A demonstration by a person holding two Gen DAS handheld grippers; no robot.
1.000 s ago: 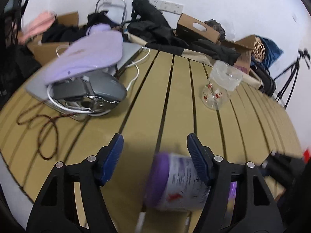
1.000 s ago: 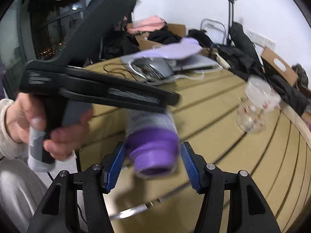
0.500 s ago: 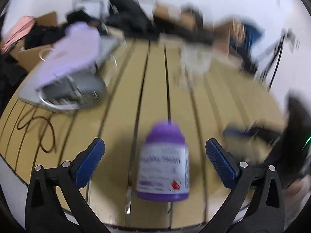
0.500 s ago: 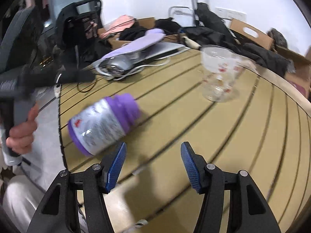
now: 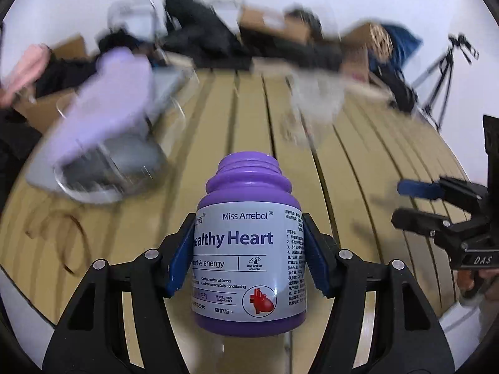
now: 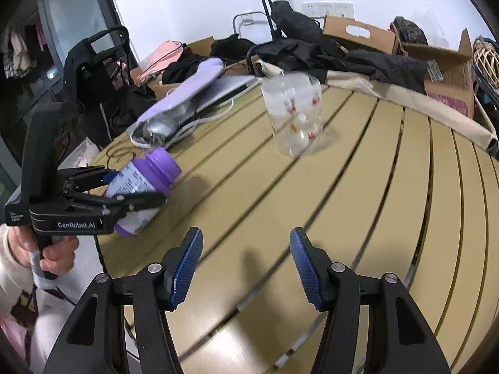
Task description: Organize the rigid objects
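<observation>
Over the slatted table (image 6: 358, 187), the left gripper (image 5: 248, 255) pinches the purple supplement bottle (image 5: 249, 265) by its sides; the right gripper (image 6: 246, 265) hangs spread, holding nothing.

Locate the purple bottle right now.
The purple bottle sits clamped between the left gripper pads, centre of the left wrist view. In the right wrist view it's far left, near the table edge, tilted.

You have the purple supplement bottle (image 5: 249, 255), white-labelled "Healthy Heart" with a red heart drawing, clamped at its sides in your left tool (image 5: 248, 255), cap end pointing away from you. The clear glass jar (image 6: 293, 115) with small red prints stands upright on the slatted desk (image 6: 358, 187), well apart from the bottle.
</observation>
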